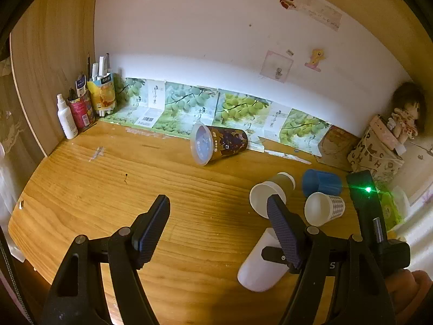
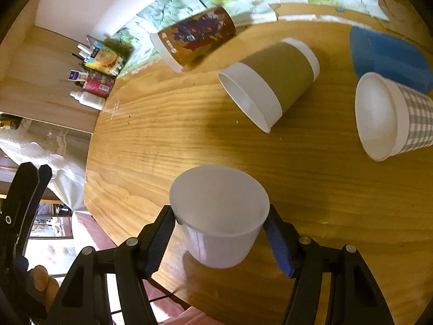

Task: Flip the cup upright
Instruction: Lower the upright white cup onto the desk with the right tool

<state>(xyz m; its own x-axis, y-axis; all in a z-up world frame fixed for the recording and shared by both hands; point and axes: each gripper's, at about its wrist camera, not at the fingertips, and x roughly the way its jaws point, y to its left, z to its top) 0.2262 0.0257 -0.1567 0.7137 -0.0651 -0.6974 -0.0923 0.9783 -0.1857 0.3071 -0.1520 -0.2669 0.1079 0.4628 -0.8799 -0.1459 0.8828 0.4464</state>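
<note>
Wooden bench (image 2: 189,124) carries tipped cups; right hand-held gripper (image 2: 220,241) clamps the white cup (image 2: 219,216) at six o'clock, left hand-held gripper (image 1: 219,227) gapes apart.

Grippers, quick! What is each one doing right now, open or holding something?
Left gripper: open, holding nothing, above the table.
Right gripper: closed on the white cup, its opening facing up.

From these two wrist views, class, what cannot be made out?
- White cup base: right view, hidden by its own wall, so contact with the table is unclear.
- Same cup, left view: partly covered by the left hand-held gripper.
- Blue cup: blurred, opening unseen.
- Poster text: too small.
</note>
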